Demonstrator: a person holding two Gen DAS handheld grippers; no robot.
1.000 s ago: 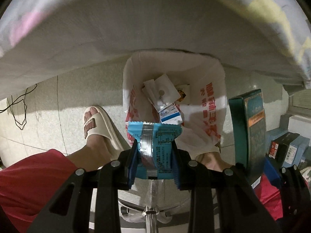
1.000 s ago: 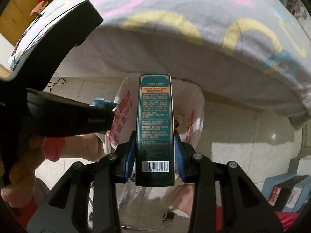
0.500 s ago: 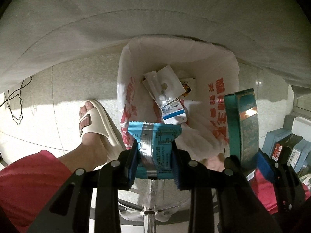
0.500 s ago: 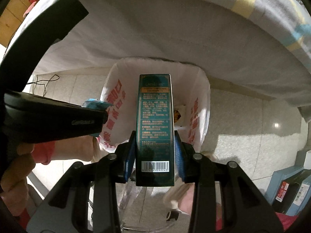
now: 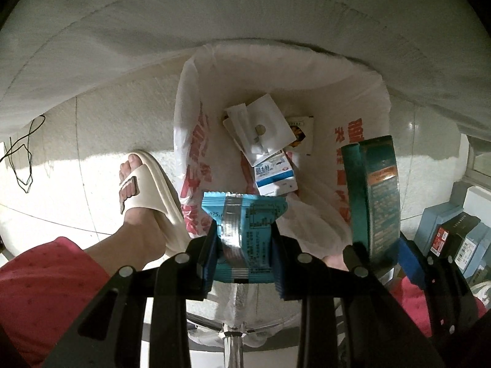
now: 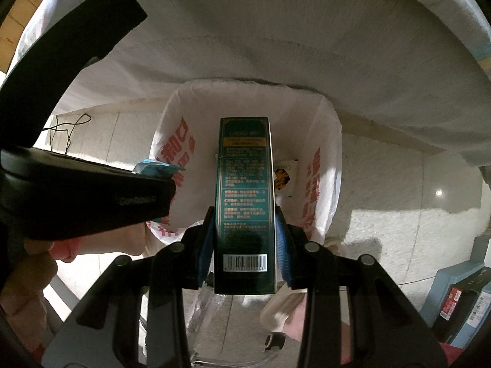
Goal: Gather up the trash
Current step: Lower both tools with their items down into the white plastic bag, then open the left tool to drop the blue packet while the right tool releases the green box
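A: What are you holding?

B: My left tongs (image 5: 244, 239) are clamped on a crinkly blue snack wrapper (image 5: 244, 230), right tongs (image 6: 244, 245) pinch a rigid dark-green carton (image 6: 244, 202), long axis pointing forward.

A: Where?

B: Both over the white plastic trash bag (image 5: 359, 98), paper scraps inside.

Two claws (image 5: 244, 245) (image 6: 244, 245), one blue wrapper (image 5: 245, 230), one green box (image 6: 244, 208), one trash bag (image 5: 362, 153).

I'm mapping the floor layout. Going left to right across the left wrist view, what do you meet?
Black cable → sandalled foot → blue snack wrapper in the left tool → green box → stacked boxes at the far right.
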